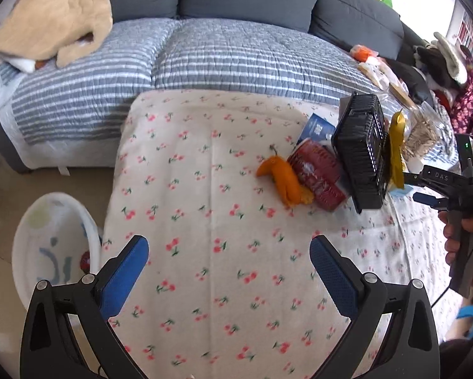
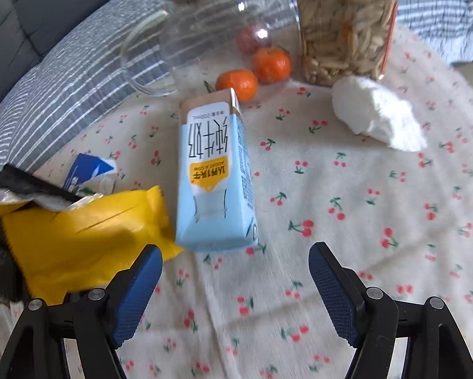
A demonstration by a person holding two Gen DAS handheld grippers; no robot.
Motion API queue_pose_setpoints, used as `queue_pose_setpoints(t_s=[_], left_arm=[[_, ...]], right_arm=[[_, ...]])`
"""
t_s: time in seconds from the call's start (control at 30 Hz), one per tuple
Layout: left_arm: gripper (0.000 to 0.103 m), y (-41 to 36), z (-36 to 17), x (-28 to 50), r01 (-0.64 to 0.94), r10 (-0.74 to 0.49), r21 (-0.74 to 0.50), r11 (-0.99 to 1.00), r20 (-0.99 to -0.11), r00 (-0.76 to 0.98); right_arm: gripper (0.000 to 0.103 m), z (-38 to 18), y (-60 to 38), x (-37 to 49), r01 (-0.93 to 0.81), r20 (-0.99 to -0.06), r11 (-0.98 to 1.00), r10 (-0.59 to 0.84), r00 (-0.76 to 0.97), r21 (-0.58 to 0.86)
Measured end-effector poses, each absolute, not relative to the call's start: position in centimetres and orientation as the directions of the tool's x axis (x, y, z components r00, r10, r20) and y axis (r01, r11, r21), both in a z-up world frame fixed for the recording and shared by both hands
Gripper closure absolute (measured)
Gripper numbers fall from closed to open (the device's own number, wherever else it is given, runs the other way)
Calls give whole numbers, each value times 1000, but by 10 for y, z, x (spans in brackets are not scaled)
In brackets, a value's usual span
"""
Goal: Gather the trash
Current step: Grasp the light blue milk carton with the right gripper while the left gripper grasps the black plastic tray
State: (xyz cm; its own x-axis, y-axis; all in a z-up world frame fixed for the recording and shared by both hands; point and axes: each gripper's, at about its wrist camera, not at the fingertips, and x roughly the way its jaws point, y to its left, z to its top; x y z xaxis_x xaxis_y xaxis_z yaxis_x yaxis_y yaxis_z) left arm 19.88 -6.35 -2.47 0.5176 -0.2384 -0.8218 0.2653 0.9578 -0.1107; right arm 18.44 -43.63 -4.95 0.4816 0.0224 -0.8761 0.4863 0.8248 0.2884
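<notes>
glass jar [image 2: 343, 28] of pale sticks

Cherry-print cloth [image 2: 347, 189], pale-blue carton [image 2: 215, 177]

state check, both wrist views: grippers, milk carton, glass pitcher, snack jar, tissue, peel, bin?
left gripper: open, empty
right gripper: open, empty
milk carton: lying flat
glass pitcher: lid on, looks empty
snack jar: upright, nearly full
tissue: crumpled
orange peel: loose on cloth
white bin: open, beside table

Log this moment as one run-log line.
left claw open, empty | right claw open | nearest: milk carton | bin left
</notes>
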Motion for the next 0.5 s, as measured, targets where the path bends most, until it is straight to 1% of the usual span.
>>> queue_pose_setpoints(t_s=[0.13, 0.23, 0.3, 0.33, 0.4, 0.5], left_arm=[[0, -82, -26, 204, 285, -292, -164, 944, -819, 494], [3, -97, -26, 208, 309, -382, -258, 915, -801, 462], [9, -106, -24, 211, 327, -424, -296, 898, -783, 456], [11, -111, -23, 212, 339, -443, -310, 888, -772, 455], [15, -123, -18, 216, 373, -481, -330, 867, -749, 456], [16, -138, -13, 226, 406, -521, -351, 844, -714, 468]], right_arm=[[23, -59, -438, 199, 469, -872, 829, 44, 487, 304], [25, -70, -440, 205, 475, -878, 829, 41, 476, 296], [38, -78, -441, 207, 475, -887, 830, 49, 459, 292], [48, -78, -441, 207, 476, -890, 838, 27, 455, 268], [49, -77, -442, 204, 467, -889, 841, 36, 456, 274], [49, -73, -447, 193, 477, -903, 835, 53, 427, 275]])
